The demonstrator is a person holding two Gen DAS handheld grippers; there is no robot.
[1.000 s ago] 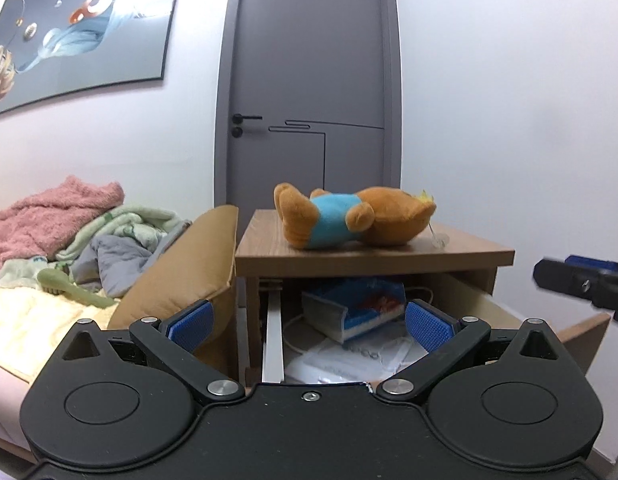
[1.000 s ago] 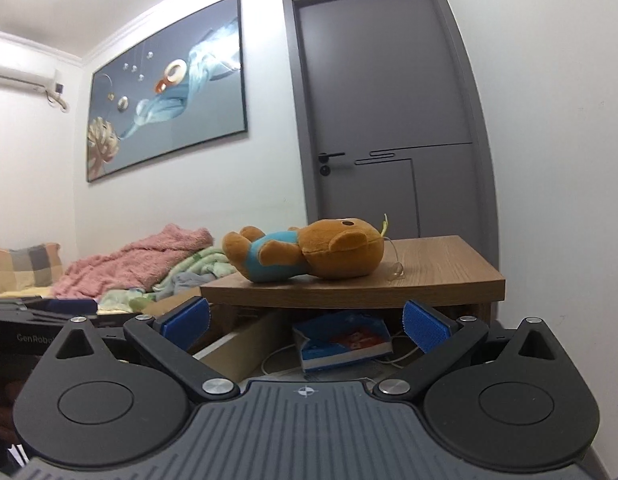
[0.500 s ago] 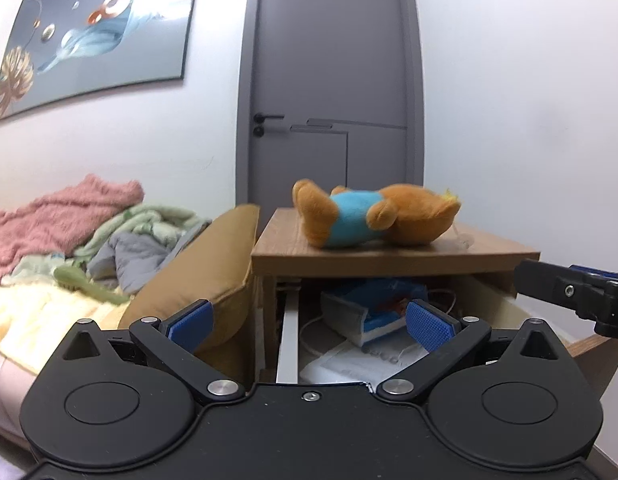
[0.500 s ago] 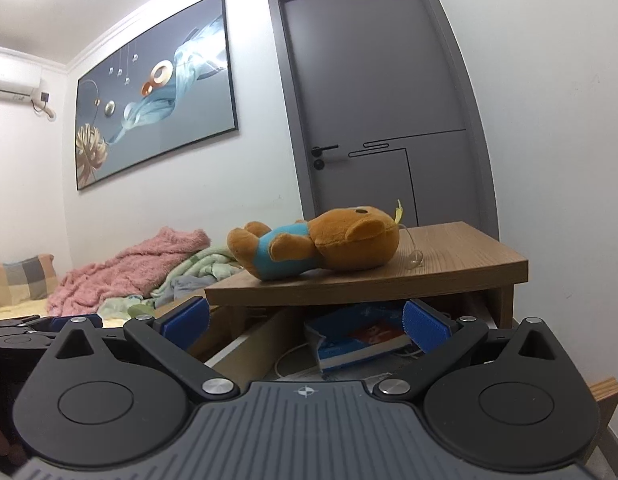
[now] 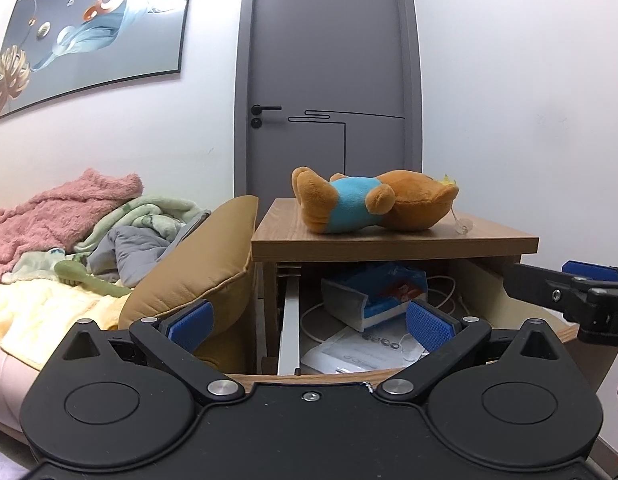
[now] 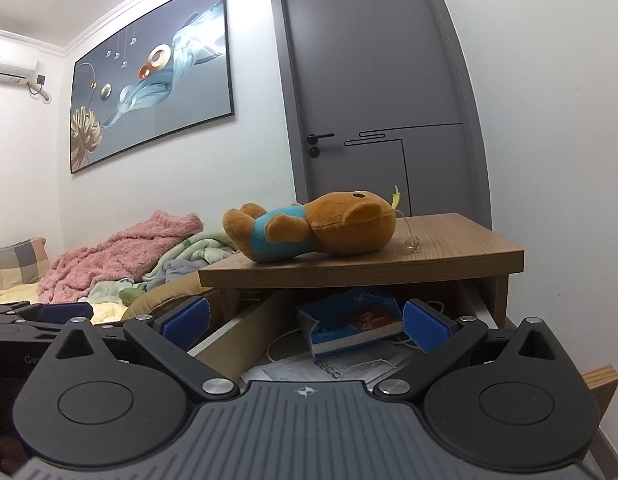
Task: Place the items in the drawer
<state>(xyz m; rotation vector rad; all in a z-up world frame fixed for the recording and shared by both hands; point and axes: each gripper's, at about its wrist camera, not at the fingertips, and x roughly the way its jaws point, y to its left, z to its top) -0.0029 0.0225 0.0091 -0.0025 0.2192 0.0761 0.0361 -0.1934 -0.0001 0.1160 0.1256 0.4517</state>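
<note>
A brown plush bear in a blue shirt [image 5: 369, 208] [image 6: 313, 228] lies on its side on top of the wooden nightstand [image 5: 393, 242] [image 6: 449, 256]. Below the top, the drawer [image 5: 289, 320] [image 6: 229, 340] is pulled out; a blue and white box [image 5: 377, 292] [image 6: 349, 320], papers [image 5: 349, 354] and a white cable lie in it. My left gripper [image 5: 309, 322] is open in front of the drawer, holding nothing. My right gripper [image 6: 303, 322] is open too, level with the drawer and below the bear. Its fingers [image 5: 557, 290] show at the right edge of the left wrist view.
A tan cushion [image 5: 201, 276] leans against the nightstand's left side. A bed with a pink blanket [image 5: 53, 216] and crumpled bedding lies to the left. A grey shut door [image 5: 329, 80] stands behind the nightstand, a white wall at its right.
Both grippers have drifted closer to the nightstand and a little lower, so the bear and drawer look larger. Both stay open and hold nothing. The bear has not moved.
</note>
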